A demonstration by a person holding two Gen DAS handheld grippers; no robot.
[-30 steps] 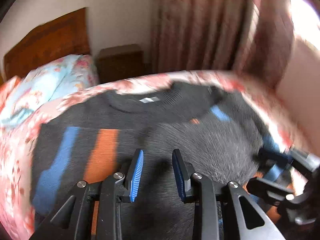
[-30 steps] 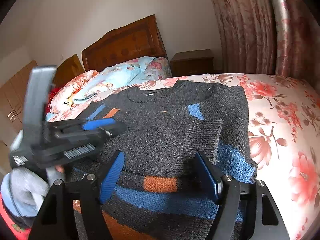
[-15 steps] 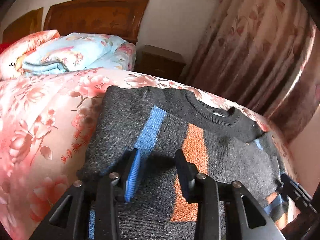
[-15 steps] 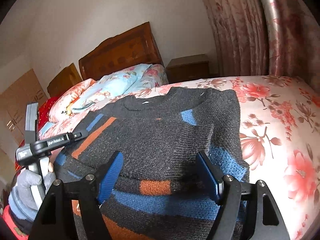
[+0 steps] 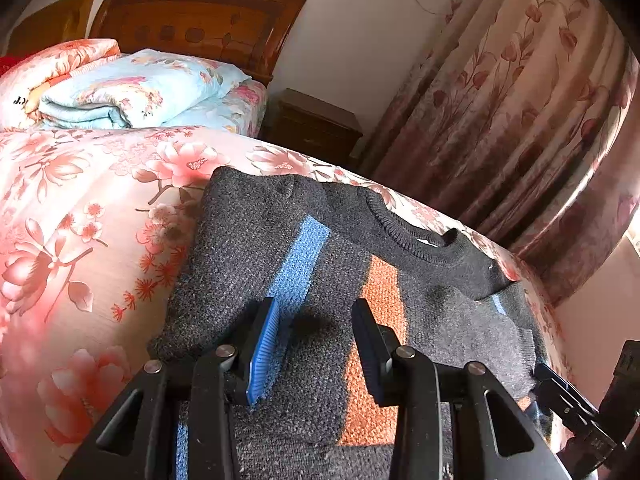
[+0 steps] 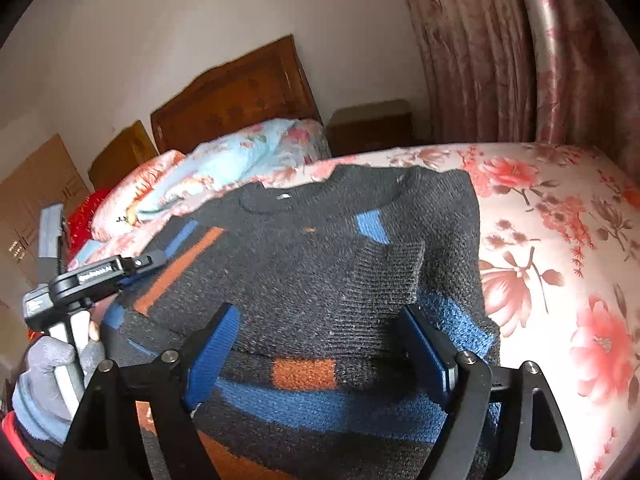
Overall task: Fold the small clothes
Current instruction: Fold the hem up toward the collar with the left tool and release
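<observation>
A dark grey knit sweater (image 5: 256,264) with blue and orange stripes lies flat on the floral bed, both sleeves folded in across its body; it also shows in the right wrist view (image 6: 312,276). My left gripper (image 5: 316,344) is open and empty, hovering over the sweater's left side near the blue stripe. My right gripper (image 6: 320,340) is open wide and empty over the lower right part, just before the folded sleeve cuff (image 6: 384,276). The left gripper also shows in the right wrist view (image 6: 148,262), at the sweater's left edge.
The pink floral bedspread (image 5: 80,208) surrounds the sweater. Folded quilts (image 5: 132,96) lie by the wooden headboard (image 5: 200,16). A nightstand (image 5: 316,124) and floral curtains (image 5: 500,112) stand beyond the bed. A gloved hand (image 6: 48,376) holds the left gripper.
My left gripper has swung from the sweater's middle to its left side, staying open. My right gripper has stayed open and edged slightly closer over the lower right.
</observation>
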